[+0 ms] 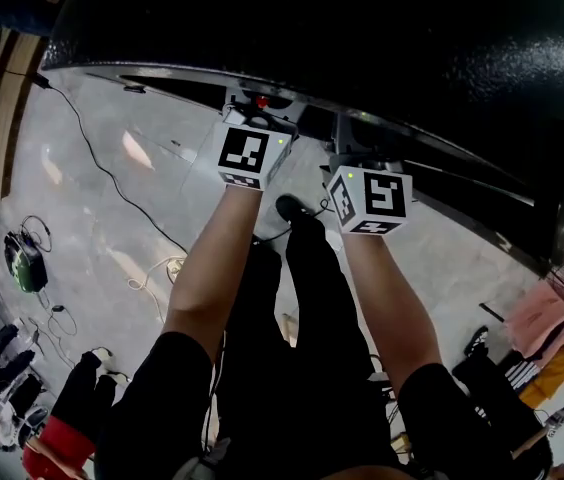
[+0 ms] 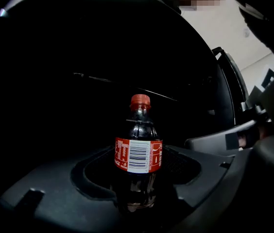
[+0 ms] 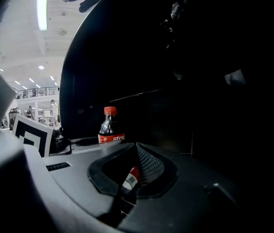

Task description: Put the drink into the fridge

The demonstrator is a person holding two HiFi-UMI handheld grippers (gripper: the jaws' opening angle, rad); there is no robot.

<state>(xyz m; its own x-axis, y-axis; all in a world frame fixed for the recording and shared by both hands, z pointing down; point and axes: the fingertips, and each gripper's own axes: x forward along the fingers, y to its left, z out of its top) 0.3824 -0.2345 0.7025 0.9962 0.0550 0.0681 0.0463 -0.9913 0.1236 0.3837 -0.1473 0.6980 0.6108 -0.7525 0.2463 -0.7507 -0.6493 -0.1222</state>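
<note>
A small cola bottle [image 2: 138, 154] with a red cap and a red label stands upright between the jaws of my left gripper [image 2: 137, 193], which is shut on its lower body. In the head view only the bottle's red cap [image 1: 261, 101] peeks out ahead of the left gripper [image 1: 254, 118]. The same bottle [image 3: 110, 128] appears to the left in the right gripper view. My right gripper [image 3: 132, 178] is beside it with its jaws together and holds nothing; a red and white sliver shows in the slit. A large black fridge [image 1: 382, 38] fills the space in front of both grippers.
Below is a grey concrete floor [image 1: 112, 198] with black cables [image 1: 92, 153] trailing over it, and bags and gear [image 1: 22, 258] at the left. Pink and yellow cloth [image 1: 542, 328] lies at the right. The fridge's dark front [image 2: 103, 67] is close ahead.
</note>
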